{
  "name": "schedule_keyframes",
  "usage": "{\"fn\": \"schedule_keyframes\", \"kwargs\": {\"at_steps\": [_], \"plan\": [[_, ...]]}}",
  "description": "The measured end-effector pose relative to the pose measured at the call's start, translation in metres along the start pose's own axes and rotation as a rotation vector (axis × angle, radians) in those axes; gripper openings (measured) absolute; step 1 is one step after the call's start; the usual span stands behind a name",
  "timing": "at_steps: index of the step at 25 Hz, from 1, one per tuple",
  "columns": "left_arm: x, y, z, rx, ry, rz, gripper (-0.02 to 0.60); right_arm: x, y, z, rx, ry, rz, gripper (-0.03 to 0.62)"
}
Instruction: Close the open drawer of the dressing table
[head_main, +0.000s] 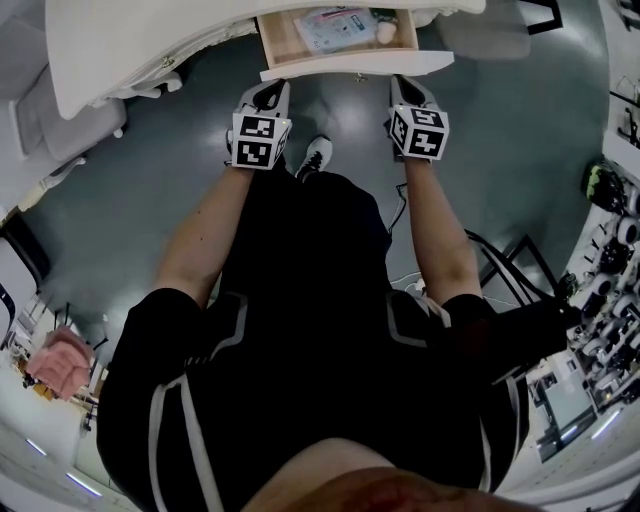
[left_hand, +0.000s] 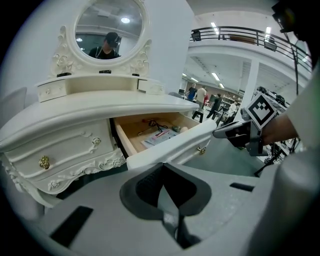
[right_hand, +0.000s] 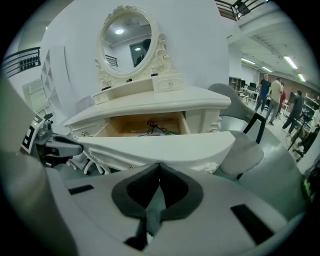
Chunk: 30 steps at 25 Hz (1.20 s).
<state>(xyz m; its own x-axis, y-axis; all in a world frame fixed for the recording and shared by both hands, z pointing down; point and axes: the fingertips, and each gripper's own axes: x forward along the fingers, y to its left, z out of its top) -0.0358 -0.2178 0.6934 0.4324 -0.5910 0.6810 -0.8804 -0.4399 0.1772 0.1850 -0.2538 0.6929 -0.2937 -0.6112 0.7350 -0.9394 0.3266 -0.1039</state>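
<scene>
The drawer (head_main: 340, 40) stands well out of the table (head_main: 130, 50), its white front panel (head_main: 355, 66) facing me and papers (head_main: 335, 27) and a dark cable (right_hand: 155, 125) lying inside. It is not yet pushed in at all.

What matters for the push is how that panel lies. Its long axis runs left to right straight across my path, and both tools point at it from my side. The left tool (head_main: 268, 95) is near the panel's left end and the right tool (head_main: 408, 90) near its right end, roughly level with each other, so neither hand is clearly the nearer.

In the left gripper view the left tool's (left_hand: 163, 170) jaws are together with nothing between them. The right gripper view shows the same for the right tool (right_hand: 159, 175), pads meeting and empty.

From the head view the tips seem to sit right at the panel's lower edge, but I cannot tell whether they touch it or stop just short.

I judge the move to be a straight, even shove away from me into the table, both tips pressing together so the drawer does not skew.
</scene>
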Motion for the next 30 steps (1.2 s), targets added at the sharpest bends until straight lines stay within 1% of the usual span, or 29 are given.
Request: {"fn": "schedule_keyframes", "kwargs": {"at_steps": [12,19,23,30], "plan": [[0.021,0.04,0.027,0.01,-0.004,0.0,0.005,0.035,-0.002,0.039,0.034,-0.015,-0.019,0.006],[0.036,0.051,0.039,0.031,0.003,-0.016,0.005,0.05,-0.005,0.056,0.05,-0.026,-0.027,0.006],[0.042,0.057,0.046,0.007,-0.002,-0.022,0.005,0.058,-0.007,0.063,0.075,-0.04,-0.028,0.006],[0.047,0.07,0.059,0.001,-0.019,-0.008,0.005,0.069,-0.009,0.077,0.085,-0.054,-0.038,0.006]]}}
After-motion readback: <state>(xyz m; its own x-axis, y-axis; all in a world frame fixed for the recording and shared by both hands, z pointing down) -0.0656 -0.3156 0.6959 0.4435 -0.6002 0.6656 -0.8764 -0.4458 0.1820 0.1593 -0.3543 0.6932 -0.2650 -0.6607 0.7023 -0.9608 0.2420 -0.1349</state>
